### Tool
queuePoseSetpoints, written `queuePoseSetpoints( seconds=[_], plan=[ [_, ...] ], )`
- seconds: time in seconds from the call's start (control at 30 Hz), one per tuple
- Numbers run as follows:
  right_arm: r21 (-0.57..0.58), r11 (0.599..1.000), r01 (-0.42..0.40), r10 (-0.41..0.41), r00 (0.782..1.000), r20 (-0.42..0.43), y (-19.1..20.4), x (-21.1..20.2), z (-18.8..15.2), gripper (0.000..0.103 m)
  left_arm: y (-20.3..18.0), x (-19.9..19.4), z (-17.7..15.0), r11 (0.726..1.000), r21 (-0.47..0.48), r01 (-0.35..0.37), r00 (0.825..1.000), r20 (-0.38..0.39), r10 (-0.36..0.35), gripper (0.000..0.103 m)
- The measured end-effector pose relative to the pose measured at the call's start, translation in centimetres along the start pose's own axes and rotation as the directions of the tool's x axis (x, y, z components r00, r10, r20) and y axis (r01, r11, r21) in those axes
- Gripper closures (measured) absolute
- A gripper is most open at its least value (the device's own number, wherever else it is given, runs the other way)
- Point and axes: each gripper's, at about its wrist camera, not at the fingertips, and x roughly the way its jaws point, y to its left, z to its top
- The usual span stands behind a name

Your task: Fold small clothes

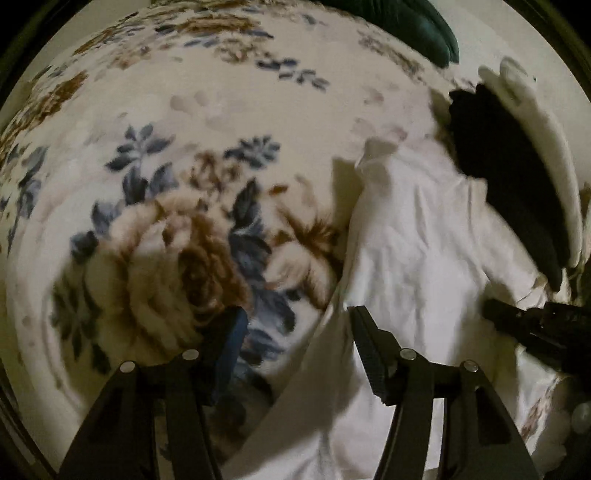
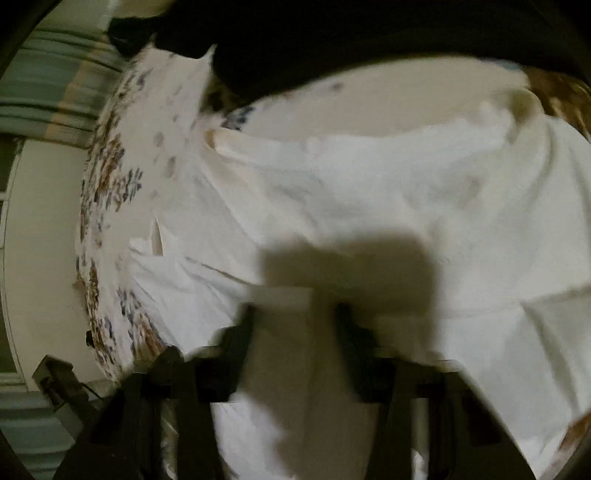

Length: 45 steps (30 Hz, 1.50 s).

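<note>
A white garment (image 1: 417, 254) lies spread and creased on a floral blanket (image 1: 192, 122). My left gripper (image 1: 295, 314) is open above the garment's left edge, its right finger over the white cloth and its left finger over the blanket. It holds nothing. In the right wrist view the same white garment (image 2: 388, 192) fills the frame. My right gripper (image 2: 295, 314) is open just above it, blurred, casting a dark shadow on the cloth. The right gripper also shows in the left wrist view (image 1: 532, 321) at the garment's right side.
A black cloth (image 1: 506, 177) lies beyond the garment with a white piece (image 1: 546, 147) along it. A dark green cushion (image 1: 417, 29) sits at the far edge. In the right wrist view the black cloth (image 2: 332, 40) lies at the top and the bed edge (image 2: 88, 229) at the left.
</note>
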Motion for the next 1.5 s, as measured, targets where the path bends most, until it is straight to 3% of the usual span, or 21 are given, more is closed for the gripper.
queuePoseSetpoints(
  seconds=[0.13,0.23,0.3,0.37,0.4,0.43,0.5,0.57,0.63,0.8,1.03,1.27,1.5],
  plan=[
    [-0.042,0.994,0.100,-0.097,0.993,0.073,0.1,-0.6,-0.2,0.100,-0.4,0.3,-0.1,0.999,0.043,-0.011,1.000,-0.008,0.011,0.044],
    [-0.047,0.993,0.111,-0.110,0.993,0.041,-0.2,-0.1,-0.3,0.100,-0.1,-0.2,0.2,1.000,0.026,0.014,1.000,-0.027,-0.013,0.044],
    [-0.036,0.996,0.087,-0.087,0.996,0.011,-0.5,-0.5,-0.3,0.091,0.2,-0.8,0.8,0.999,0.017,0.046,0.998,-0.041,-0.046,0.044],
    [-0.015,0.999,0.037,-0.037,0.999,-0.006,-0.6,-1.8,-0.5,0.052,0.3,-2.1,1.0,0.997,0.022,0.073,0.996,-0.044,-0.072,0.044],
    [-0.007,1.000,0.018,-0.018,1.000,0.010,-0.8,-2.7,-1.0,0.045,0.5,-3.0,0.8,0.994,0.039,0.098,0.994,-0.049,-0.096,0.037],
    [0.005,1.000,0.000,0.000,0.999,0.034,-1.3,-4.2,-1.8,0.038,0.6,-3.6,0.4,0.991,0.061,0.118,0.992,-0.061,-0.114,0.023],
    [0.023,1.000,-0.012,0.011,0.998,0.063,-2.5,-6.9,-3.7,0.036,1.1,-4.7,-0.9,0.985,0.105,0.135,0.987,-0.101,-0.125,0.014],
    [0.062,0.998,-0.004,-0.001,0.997,0.083,-4.5,-9.6,-6.6,0.024,1.9,-5.7,-2.5,0.983,0.126,0.134,0.984,-0.130,-0.118,0.014],
    [0.099,0.995,0.014,-0.022,0.996,0.084,-6.8,-11.5,-10.0,0.019,2.8,-6.8,-4.6,0.983,0.142,0.119,0.984,-0.147,-0.098,0.014],
    [0.203,0.977,0.066,-0.078,0.996,0.049,-13.1,-14.7,-20.1,0.018,4.8,-9.2,-10.7,0.983,0.155,0.098,0.983,-0.167,-0.072,0.014],
    [0.261,0.951,0.162,-0.153,0.987,-0.055,-20.9,-13.6,-33.4,0.018,6.7,-10.0,-18.7,0.986,0.167,0.007,0.983,-0.184,0.024,0.014],
    [0.294,0.946,0.137,-0.115,0.989,-0.091,-24.3,-12.0,-40.2,0.020,9.3,-10.7,-23.3,0.985,0.163,-0.054,0.978,-0.191,0.085,0.014],
    [0.205,0.966,0.156,-0.121,0.977,-0.174,-25.7,-9.0,-43.8,0.021,11.5,-10.2,-26.6,0.976,0.208,-0.058,0.973,-0.207,0.102,0.014]
  ],
)
